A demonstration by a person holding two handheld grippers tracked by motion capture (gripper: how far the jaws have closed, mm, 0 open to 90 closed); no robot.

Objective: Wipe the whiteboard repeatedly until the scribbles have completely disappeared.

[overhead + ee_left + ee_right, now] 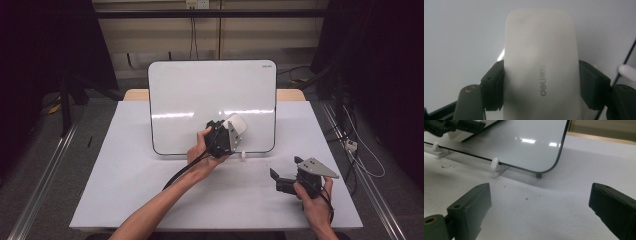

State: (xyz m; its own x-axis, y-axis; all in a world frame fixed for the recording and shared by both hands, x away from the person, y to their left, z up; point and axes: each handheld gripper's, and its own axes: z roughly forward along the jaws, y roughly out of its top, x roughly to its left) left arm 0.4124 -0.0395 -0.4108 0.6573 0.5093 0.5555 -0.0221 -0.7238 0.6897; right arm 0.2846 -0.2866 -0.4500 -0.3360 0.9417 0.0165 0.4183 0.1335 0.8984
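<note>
Right now the white eraser (540,67) sits clamped between the jaws of my left gripper (231,131), pressed flat against the lower right part of the whiteboard (200,90), close to its bottom edge. In the left gripper view both black jaws bite the eraser's long sides, and the printed logo runs up its back. The board stands tilted on small white clips (495,163) near the far edge of the table (125,175), and its surface looks clean around the eraser.

My right gripper (287,181) rests low near the table's front right corner, well apart from the board, its jaws spread wide with nothing between them.

As I judge it, the risk lies in the push. The board only leans on those clips, so too much pressure from the left side could tip it back or slide it toward the far edge. The smooth eraser could also twist out of the jaws if I drag it hard sideways. The idle right gripper is too far off to steady the board.
</note>
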